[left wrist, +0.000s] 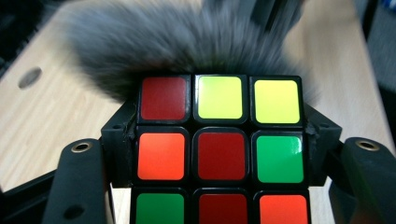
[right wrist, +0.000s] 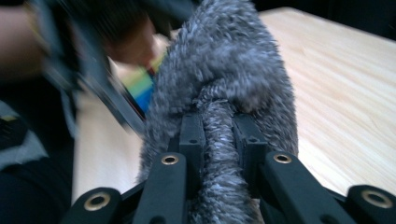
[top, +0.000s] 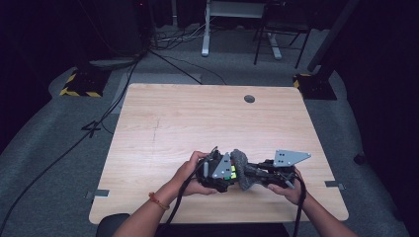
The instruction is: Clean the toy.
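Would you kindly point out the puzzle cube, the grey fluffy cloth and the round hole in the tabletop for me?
puzzle cube (left wrist: 221, 156): left gripper view, on its dark red centre sticker.
grey fluffy cloth (right wrist: 233, 65): right gripper view, on its bunched upper part.
round hole (top: 249, 98): high view, on its middle, near the table's far edge.

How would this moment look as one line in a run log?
left gripper: shut on puzzle cube | right gripper: shut on grey fluffy cloth | cloth against cube's far side | above table
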Demonstrator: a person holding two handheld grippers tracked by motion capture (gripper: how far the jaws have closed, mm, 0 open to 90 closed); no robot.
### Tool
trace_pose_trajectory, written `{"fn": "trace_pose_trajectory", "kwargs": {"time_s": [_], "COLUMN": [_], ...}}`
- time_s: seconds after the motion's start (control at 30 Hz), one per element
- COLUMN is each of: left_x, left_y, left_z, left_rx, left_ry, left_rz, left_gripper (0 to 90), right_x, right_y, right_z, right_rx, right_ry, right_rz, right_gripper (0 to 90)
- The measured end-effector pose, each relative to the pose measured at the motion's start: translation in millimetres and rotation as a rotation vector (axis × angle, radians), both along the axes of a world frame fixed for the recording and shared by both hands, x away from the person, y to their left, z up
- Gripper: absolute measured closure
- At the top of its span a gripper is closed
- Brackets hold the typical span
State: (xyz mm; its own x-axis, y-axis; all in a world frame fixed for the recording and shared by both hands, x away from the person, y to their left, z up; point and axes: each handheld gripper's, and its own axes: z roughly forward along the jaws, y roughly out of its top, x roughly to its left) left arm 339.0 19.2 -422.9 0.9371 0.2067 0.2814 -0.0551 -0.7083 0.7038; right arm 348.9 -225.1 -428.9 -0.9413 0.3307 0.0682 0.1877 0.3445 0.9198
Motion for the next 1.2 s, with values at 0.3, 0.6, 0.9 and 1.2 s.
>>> {"fn": "trace_pose_trajectory", "kwargs": {"time_s": [0.3,0.6,0.9,1.2], "left_x": [1.3,-1.4,0.6,2.6], "left_y": [10.3,15.3,15.9,10.3], "left_z": [12.2,18.3,13.2,4.2], "left_rx": [-0.115,-0.172,-0.161,-0.092], "left_ry": [0.006,0.001,0.010,0.012], "left_rz": [-0.003,-0.029,-0.044,-0.008], "left_gripper": [33.2,33.2,32.5,32.7], "right_x": [-2.0,4.2,4.1,0.0], "right_y": [2.9,6.8,-0.9,-3.9], "right_z": [-1.3,-14.6,-10.9,0.2], "right_rx": [-0.118,-0.159,-0.020,0.030], "right_ry": [-0.053,-0.002,0.037,-0.003], "right_rz": [-0.068,-0.053,0.002,0.012], "right_gripper": [77.2,77.2,77.5,77.6]}}
